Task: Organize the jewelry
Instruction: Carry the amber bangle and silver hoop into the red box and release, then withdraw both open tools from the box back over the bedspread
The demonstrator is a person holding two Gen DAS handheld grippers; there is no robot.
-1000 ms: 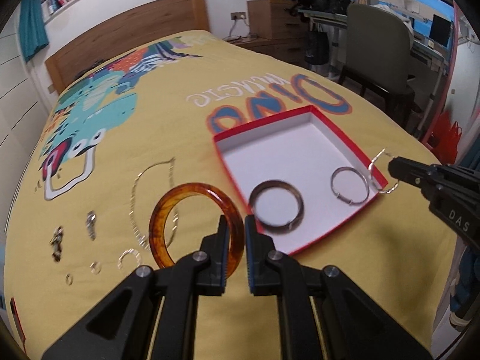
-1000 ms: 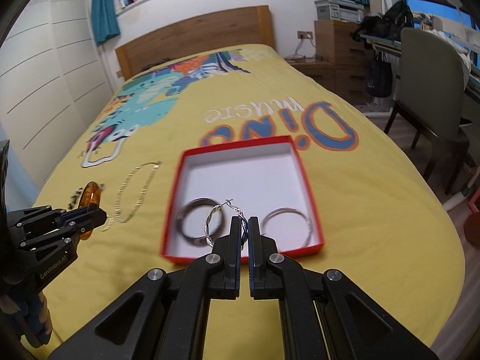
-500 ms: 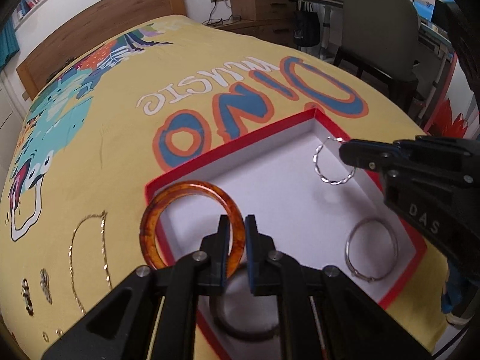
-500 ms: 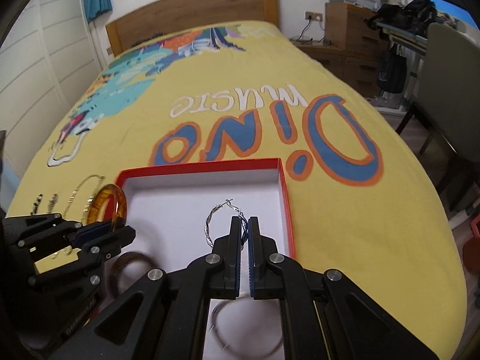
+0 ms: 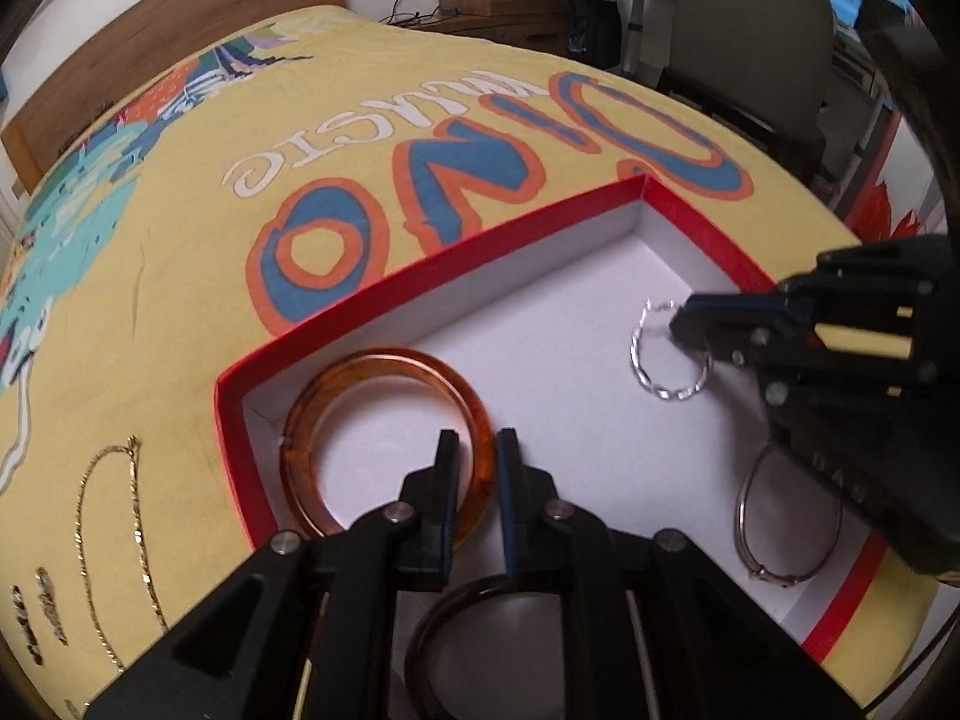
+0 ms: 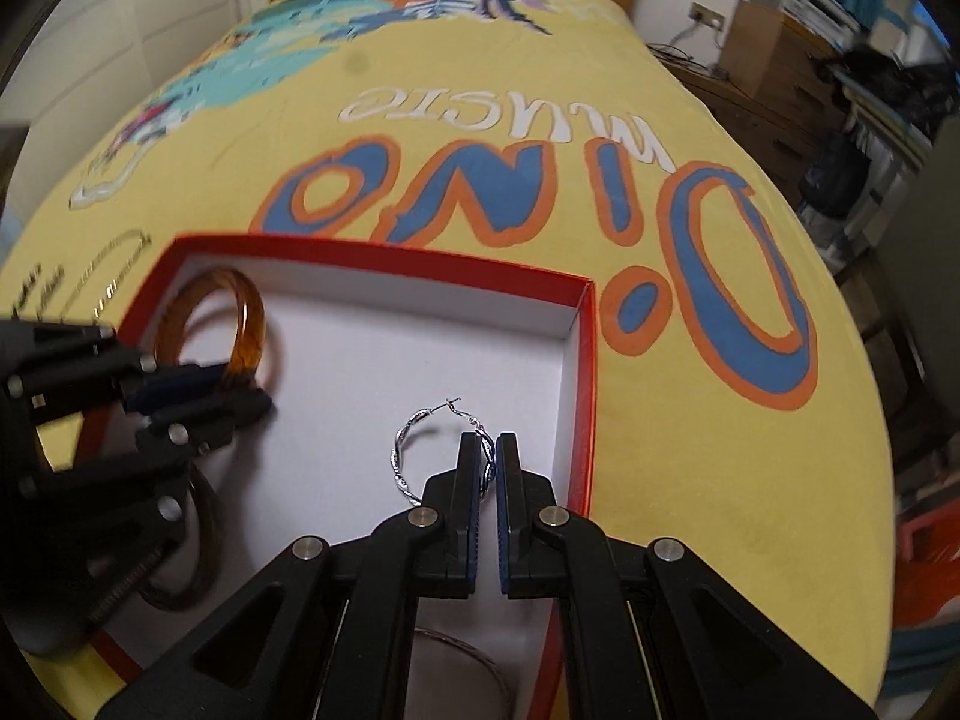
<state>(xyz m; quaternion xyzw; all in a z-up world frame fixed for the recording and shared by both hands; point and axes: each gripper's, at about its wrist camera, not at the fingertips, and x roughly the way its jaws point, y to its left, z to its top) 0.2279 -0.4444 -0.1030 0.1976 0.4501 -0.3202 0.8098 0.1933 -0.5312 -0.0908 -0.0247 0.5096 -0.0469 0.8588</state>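
A red-rimmed box (image 5: 420,267) with a white floor lies on the yellow bedspread. My left gripper (image 5: 477,450) straddles the rim of an amber bangle (image 5: 384,372), which sits in the box's far left corner; the jaws stand slightly apart around the rim. My right gripper (image 6: 487,450) holds a twisted silver hoop earring (image 6: 408,456) low over the box floor near its right wall; it also shows in the left wrist view (image 5: 654,381). A dark bangle (image 5: 456,606) and a thin silver hoop (image 5: 780,516) lie in the box.
A gold chain (image 5: 102,516) and several small earrings (image 5: 45,594) lie on the bedspread left of the box. A wooden headboard (image 5: 180,18) is at the far end. A chair (image 5: 750,30) and desk stand beyond the bed's right edge.
Both grippers moved forward and down into the box. The amber bangle went from above the box's left wall to its inner corner, and the left jaws have parted a little.
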